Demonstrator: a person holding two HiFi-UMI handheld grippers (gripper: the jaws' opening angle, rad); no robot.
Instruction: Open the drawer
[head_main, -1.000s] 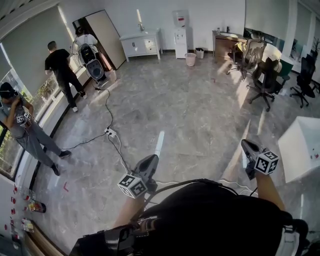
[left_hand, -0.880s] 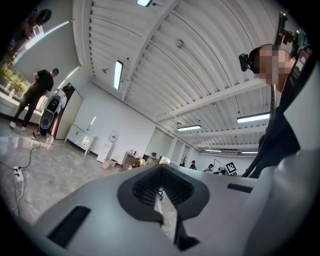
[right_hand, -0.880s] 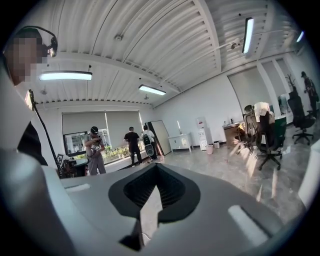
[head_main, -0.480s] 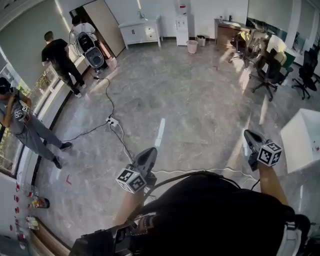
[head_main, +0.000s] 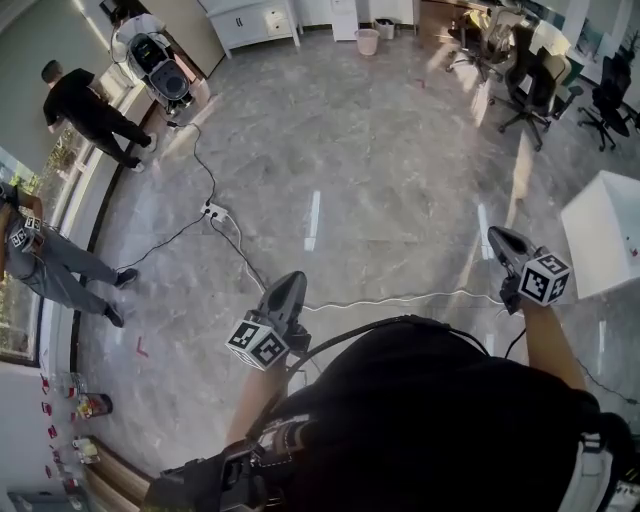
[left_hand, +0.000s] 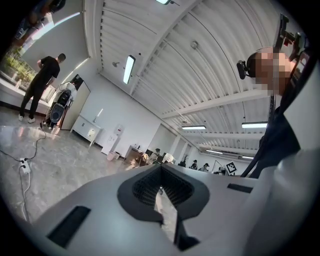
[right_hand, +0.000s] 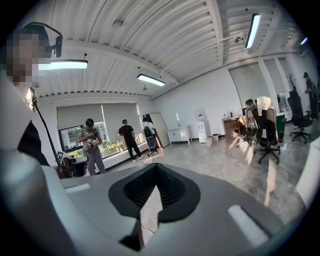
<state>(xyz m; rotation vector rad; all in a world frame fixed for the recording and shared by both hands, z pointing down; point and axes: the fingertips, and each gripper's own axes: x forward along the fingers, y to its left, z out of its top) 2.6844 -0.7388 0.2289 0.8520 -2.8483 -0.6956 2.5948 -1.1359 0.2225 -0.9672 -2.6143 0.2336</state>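
Three people stand at the far left, one in black (head_main: 82, 100) and two more near the window wall. Only one drawer unit is visible: the white cabinet (head_main: 240, 22) at the far wall, top left of centre. Its long side runs along the wall, and the drawer (head_main: 276, 16) stack sits at its right end, facing into the room. No other drawer shows, so I take that as the target. One power strip (head_main: 212, 210) lies on the floor between the cabinet and me. The left gripper (head_main: 292, 282) has its jaws pressed together on nothing and points up-floor roughly toward the cabinet. It is well apart from it but is the nearer hand. There is one bin (head_main: 367, 40), and at least three chairs (head_main: 535, 85) at top right. The right gripper (head_main: 498, 237) is also pressed together and empty, and sits further off to the side. One white surface (head_main: 600, 235) is at the right edge, near that gripper; I can't tell whether it has a drawer. So there are two grippers, both closed, and the next move is an approach, not a grasp.
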